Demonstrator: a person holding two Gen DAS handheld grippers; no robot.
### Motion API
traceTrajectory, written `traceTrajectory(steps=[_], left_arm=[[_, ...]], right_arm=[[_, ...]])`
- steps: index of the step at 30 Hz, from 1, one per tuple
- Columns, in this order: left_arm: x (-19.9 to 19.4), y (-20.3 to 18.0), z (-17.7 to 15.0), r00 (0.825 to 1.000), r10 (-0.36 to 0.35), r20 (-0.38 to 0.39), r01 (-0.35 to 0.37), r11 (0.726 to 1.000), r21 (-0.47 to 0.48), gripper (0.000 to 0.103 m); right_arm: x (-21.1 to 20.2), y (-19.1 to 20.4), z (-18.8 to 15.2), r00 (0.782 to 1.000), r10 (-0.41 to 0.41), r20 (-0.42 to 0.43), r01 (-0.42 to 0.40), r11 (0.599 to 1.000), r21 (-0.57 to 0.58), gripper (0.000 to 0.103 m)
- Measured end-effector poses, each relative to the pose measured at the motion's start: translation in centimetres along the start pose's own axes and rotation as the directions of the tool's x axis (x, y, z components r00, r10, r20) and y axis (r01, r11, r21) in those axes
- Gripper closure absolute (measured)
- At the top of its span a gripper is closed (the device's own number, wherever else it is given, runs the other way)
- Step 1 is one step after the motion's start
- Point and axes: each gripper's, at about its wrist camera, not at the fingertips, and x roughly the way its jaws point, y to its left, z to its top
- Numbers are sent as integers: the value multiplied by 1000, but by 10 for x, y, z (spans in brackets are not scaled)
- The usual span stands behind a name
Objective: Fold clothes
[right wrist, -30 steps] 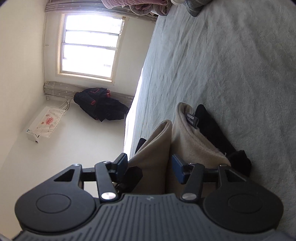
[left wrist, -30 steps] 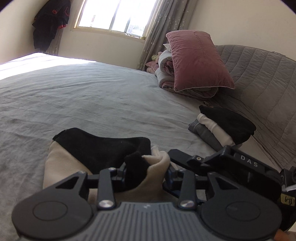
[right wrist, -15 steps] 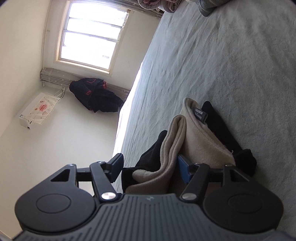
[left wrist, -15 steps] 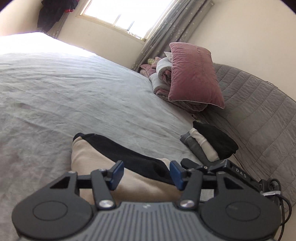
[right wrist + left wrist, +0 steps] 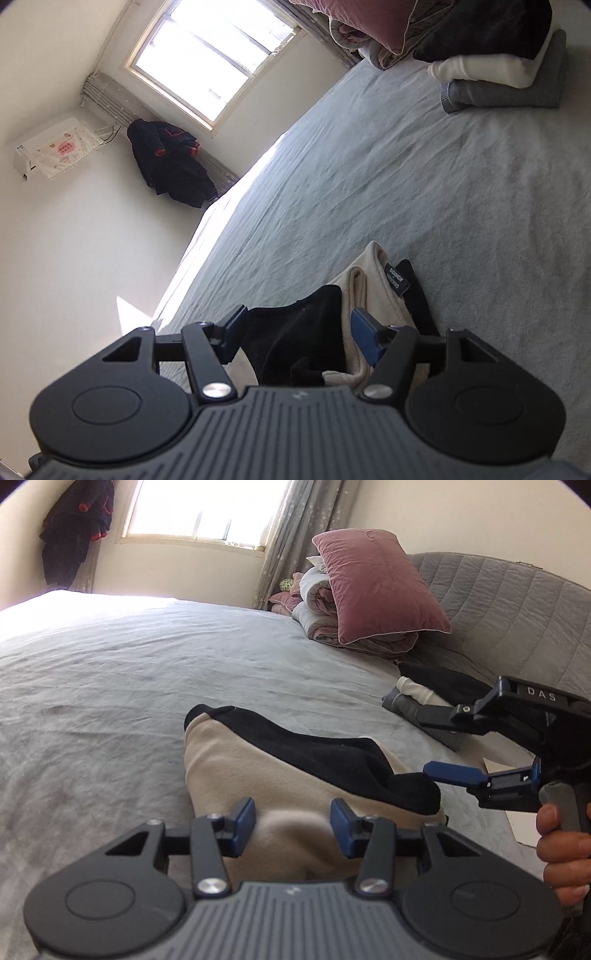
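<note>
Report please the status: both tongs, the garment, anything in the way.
Left tongs open over beige-and-black garment. Right tongs closing, garment between, not pinched. Folded stack well aside, nothing blocking.

The beige-and-black garment looks like soft matt fleece. The bed wears a grey brushed cover, the pillow sheeny velvet. The left gripper is matt black plastic.

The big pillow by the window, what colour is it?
Dusty pink; the pillow shows best in the left wrist view.
</note>
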Motion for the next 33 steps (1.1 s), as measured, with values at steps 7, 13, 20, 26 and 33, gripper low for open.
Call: traceTrajectory(steps=[7, 13, 20, 26, 33], left_arm=[[5, 10, 11, 998, -35, -55, 35, 999, -6, 57], [8, 8, 30, 993, -45, -105, 48, 999, 26, 57], [39, -19, 89, 968, -145, -205, 151, 988, 14, 52], [95, -76, 102, 924, -59, -377, 123, 981, 149, 50], [124, -86, 93, 887, 106, -448, -31, 985, 172, 89]], right_arm=[[19, 12, -20, 994, -39, -103, 17, 978, -208, 75], [6, 0, -23, 993, -3, -117, -20, 981, -193, 89], [3, -15, -28, 990, 18, -138, -40, 986, -164, 88], [3, -19, -25, 990, 67, -126, -83, 988, -131, 78], [9, -16, -30, 991, 66, -120, -87, 980, -181, 67]])
